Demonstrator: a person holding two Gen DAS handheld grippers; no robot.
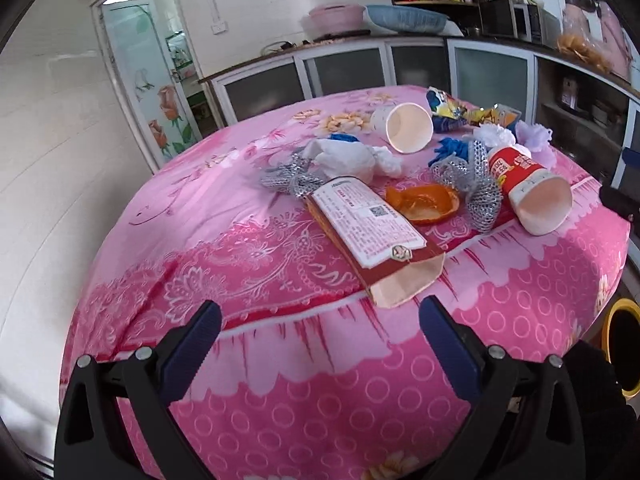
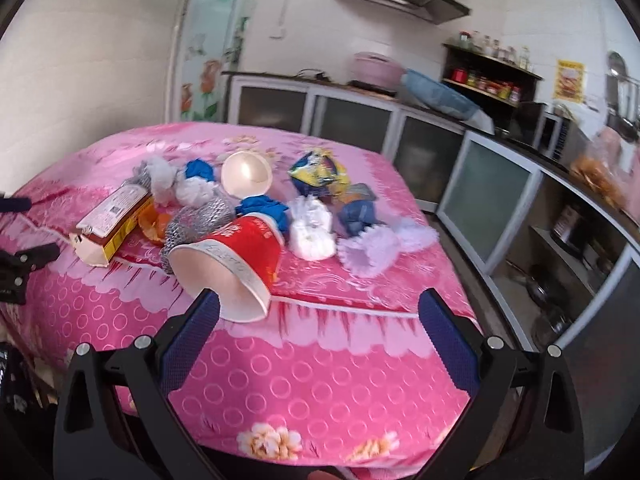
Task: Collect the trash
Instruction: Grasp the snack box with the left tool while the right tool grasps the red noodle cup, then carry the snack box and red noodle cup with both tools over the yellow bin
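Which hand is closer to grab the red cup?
Probably the right gripper: the red cup lies tipped over just ahead of its open fingers. From the left gripper, it lies far off to the side.

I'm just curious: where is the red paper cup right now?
The red paper cup lies on its side at the table's near edge, just ahead of the right gripper, with silver mesh behind it.

The left gripper (image 1: 320, 322) is hovering with its two blue-padded fingers (image 1: 191, 354) spread wide apart, gripping nothing. The right gripper (image 2: 320, 312) is likewise hanging with its jaws splayed wide, its blue pads (image 2: 448, 346) closing on nothing.
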